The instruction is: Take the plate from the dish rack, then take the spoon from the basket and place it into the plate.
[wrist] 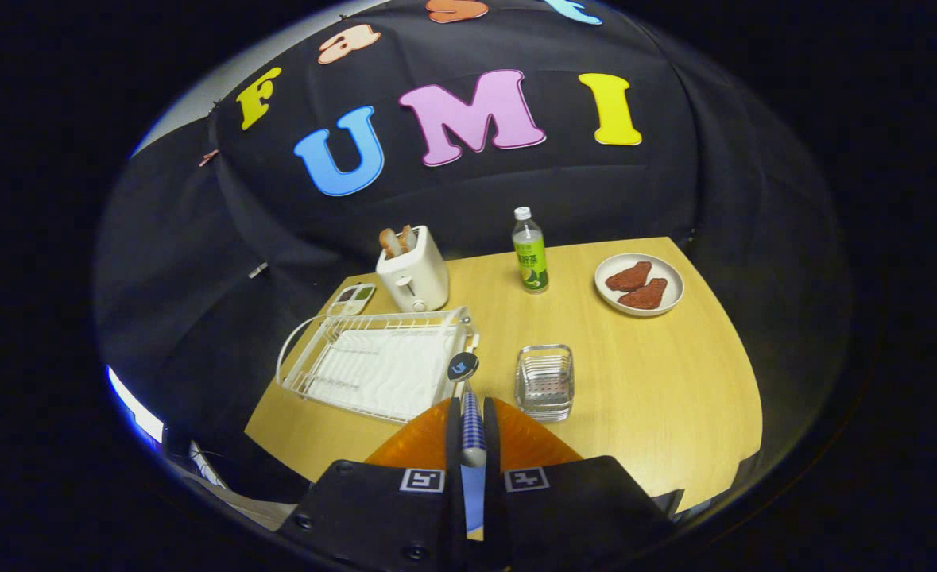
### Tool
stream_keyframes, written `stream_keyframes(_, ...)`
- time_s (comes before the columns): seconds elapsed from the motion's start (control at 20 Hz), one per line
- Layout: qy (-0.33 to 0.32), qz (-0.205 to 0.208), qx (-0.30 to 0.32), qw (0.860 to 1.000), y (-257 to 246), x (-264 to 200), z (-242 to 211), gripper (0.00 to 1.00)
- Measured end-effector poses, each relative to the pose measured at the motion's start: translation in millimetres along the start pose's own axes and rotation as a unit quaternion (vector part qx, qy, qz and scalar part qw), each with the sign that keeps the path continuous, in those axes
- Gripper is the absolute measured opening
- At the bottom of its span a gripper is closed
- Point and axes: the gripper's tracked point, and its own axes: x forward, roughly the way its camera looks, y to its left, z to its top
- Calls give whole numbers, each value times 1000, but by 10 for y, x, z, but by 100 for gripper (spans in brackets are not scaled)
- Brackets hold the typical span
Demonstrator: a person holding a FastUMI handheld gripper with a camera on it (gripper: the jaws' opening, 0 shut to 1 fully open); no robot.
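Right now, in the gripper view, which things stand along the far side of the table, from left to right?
Small tray, toaster, bottle, white plate. Nearer, the gripper is shut on the spoon, over the orange plate.

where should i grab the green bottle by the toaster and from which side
Take the bottle around its labelled middle, coming level from the basket side: it stands upright, with the toaster on one flank, the white plate on the other. The gripper is shut on the spoon, so release that first.
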Motion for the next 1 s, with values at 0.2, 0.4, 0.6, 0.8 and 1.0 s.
stream_keyframes(0.2, 30, 59, -18, 998, 392, -142, -404, 13)
stream_keyframes(0.4, 70, 79, -25, 994, 556, -95, -914, 12)
stream_keyframes(0.6, 114, 56, -24, 992, 449, 153, -1488, 12)
stream_keyframes(0.8, 117, 46, -1, 992, 407, 378, -1765, 13)
stream_keyframes(1.0, 105, 54, 18, 993, 431, 450, -1811, 13)
